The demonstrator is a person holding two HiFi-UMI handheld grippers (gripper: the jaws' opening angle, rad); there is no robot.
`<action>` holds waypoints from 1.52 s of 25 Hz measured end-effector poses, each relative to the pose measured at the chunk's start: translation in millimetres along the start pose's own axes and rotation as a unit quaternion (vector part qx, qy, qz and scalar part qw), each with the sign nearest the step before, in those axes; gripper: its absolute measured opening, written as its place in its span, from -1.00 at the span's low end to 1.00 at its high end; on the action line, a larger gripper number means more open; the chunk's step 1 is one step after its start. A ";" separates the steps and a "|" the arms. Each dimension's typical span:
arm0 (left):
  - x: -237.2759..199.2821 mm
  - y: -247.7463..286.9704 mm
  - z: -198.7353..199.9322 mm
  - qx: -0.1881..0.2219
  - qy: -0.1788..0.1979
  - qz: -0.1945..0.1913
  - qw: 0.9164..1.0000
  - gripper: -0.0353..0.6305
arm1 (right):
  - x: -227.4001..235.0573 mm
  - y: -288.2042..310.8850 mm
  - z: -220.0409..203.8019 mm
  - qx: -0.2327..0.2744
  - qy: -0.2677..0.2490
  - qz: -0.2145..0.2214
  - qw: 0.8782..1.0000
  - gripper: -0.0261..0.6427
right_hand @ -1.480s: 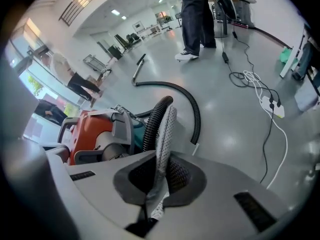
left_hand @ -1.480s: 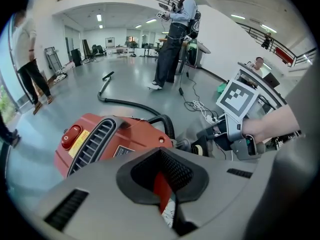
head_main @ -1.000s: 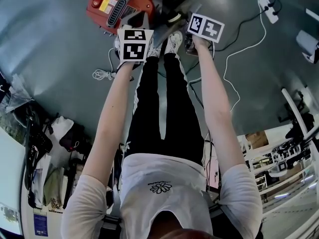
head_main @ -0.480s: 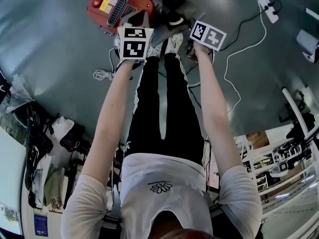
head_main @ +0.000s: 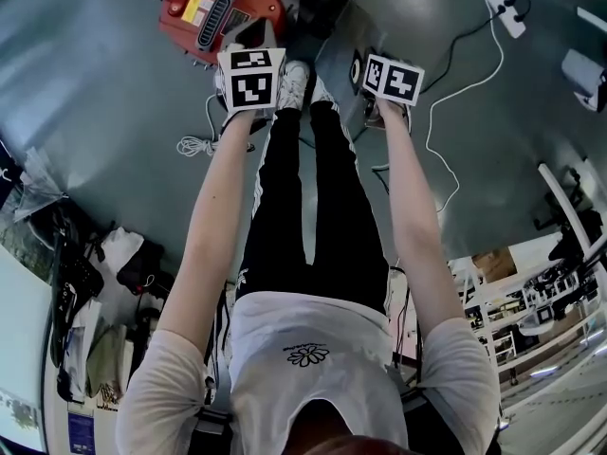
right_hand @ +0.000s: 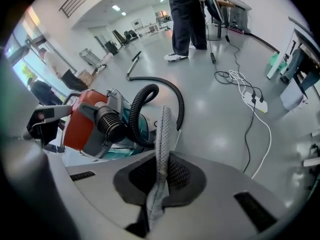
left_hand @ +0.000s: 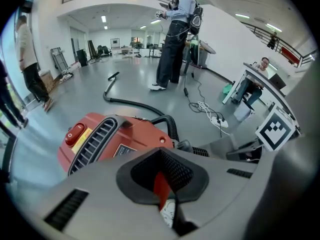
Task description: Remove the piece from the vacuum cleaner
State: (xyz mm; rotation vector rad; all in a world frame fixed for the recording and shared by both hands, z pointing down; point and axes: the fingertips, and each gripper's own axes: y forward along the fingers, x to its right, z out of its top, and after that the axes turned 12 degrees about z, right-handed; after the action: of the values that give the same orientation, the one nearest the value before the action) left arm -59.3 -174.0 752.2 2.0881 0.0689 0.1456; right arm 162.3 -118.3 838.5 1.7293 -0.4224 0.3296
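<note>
Our left hand-held gripper (left_hand: 162, 176) is clamped on a thin red edge (left_hand: 161, 194), which we take for a flap of the vacuum cleaner (left_hand: 115, 141) lying just ahead of it. Our right hand-held gripper (right_hand: 161, 176) has drawn back from the cleaner. Its jaws are pinched on the grey mesh piece (right_hand: 163, 134), which stands above them, clear of the body, so removal looks done.

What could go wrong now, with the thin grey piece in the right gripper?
The right gripper pinches the thin grey mesh piece only by its lower end, so it may slip out or bend. The white cable lies coiled on the floor near the person's shoes, and the black hose curls near the vacuum cleaner; a step could catch on either.
</note>
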 end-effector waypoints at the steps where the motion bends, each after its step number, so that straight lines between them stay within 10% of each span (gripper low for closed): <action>1: 0.3 -0.3 0.6 -0.002 0.000 0.001 1.000 -0.88 | -2.7 -1.3 1.3 0.001 -0.002 0.002 1.000 -0.86; 10: 13.0 -28.3 28.0 0.008 -0.017 -0.009 1.000 -0.88 | -35.8 -38.1 15.7 0.033 0.009 0.011 0.999 -0.86; 20: 4.7 -157.4 193.3 0.152 -0.058 -0.031 0.986 -0.88 | -109.8 -195.2 125.7 0.177 -0.024 0.010 0.984 -0.86; 29: -18.1 -359.2 303.0 0.324 -0.106 -0.065 0.938 -0.88 | -247.0 -402.5 208.0 0.357 -0.143 0.046 0.922 -0.86; 34: -27.0 -455.6 332.3 0.419 -0.082 -0.061 0.902 -0.88 | -310.6 -492.8 223.9 0.433 -0.206 0.073 0.874 -0.86; 38: -29.0 -520.5 341.5 0.476 -0.059 -0.058 0.876 -0.88 | -336.7 -537.9 216.3 0.452 -0.219 0.094 0.859 -0.86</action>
State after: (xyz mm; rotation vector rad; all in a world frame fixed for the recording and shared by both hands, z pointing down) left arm -37.1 -211.5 130.5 3.0664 0.2290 -0.1252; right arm 103.1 -205.7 176.4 2.7180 -0.8645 0.2868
